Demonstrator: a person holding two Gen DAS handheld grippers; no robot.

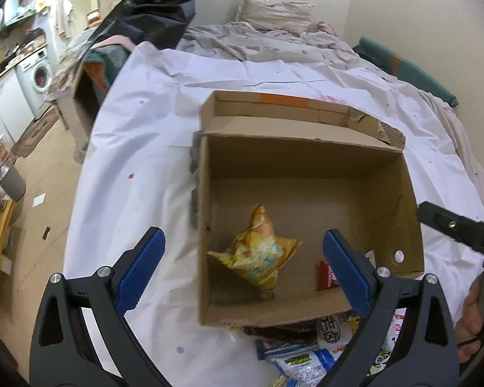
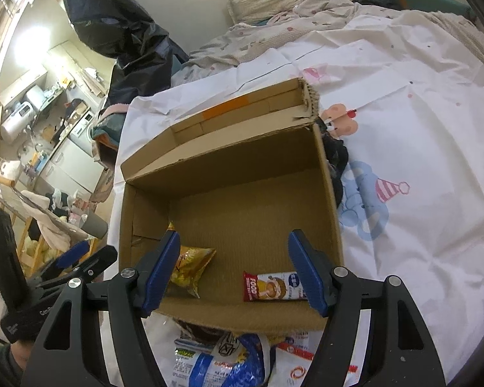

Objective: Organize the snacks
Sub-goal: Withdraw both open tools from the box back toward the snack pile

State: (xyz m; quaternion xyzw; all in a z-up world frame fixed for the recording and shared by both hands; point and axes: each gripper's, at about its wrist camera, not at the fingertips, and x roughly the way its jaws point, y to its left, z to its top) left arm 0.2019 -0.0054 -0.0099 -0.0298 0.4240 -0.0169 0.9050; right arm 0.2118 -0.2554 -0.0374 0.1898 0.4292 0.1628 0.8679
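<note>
An open cardboard box [image 1: 306, 161] [image 2: 229, 161] sits on the white sheet of a bed. Inside it lie a crumpled yellow snack bag [image 1: 258, 254] [image 2: 190, 267] and a red-ended snack bar [image 1: 324, 275] [image 2: 271, 287]. My left gripper [image 1: 243, 245] hovers open above the box's near left corner, nothing between its blue pads. My right gripper [image 2: 234, 251] hangs open over the box's near edge, also holding nothing. Several more snack packets [image 1: 306, 354] [image 2: 229, 361] are piled on the sheet just in front of the box.
A rumpled quilt and pillow [image 1: 274, 16] lie at the bed's far end. A black bag [image 2: 119, 32] hangs at the left. The bed edge drops to the floor at the left, with a kitchen and washing machine [image 1: 38, 74] beyond. A hand [image 1: 477, 319] holds the right gripper.
</note>
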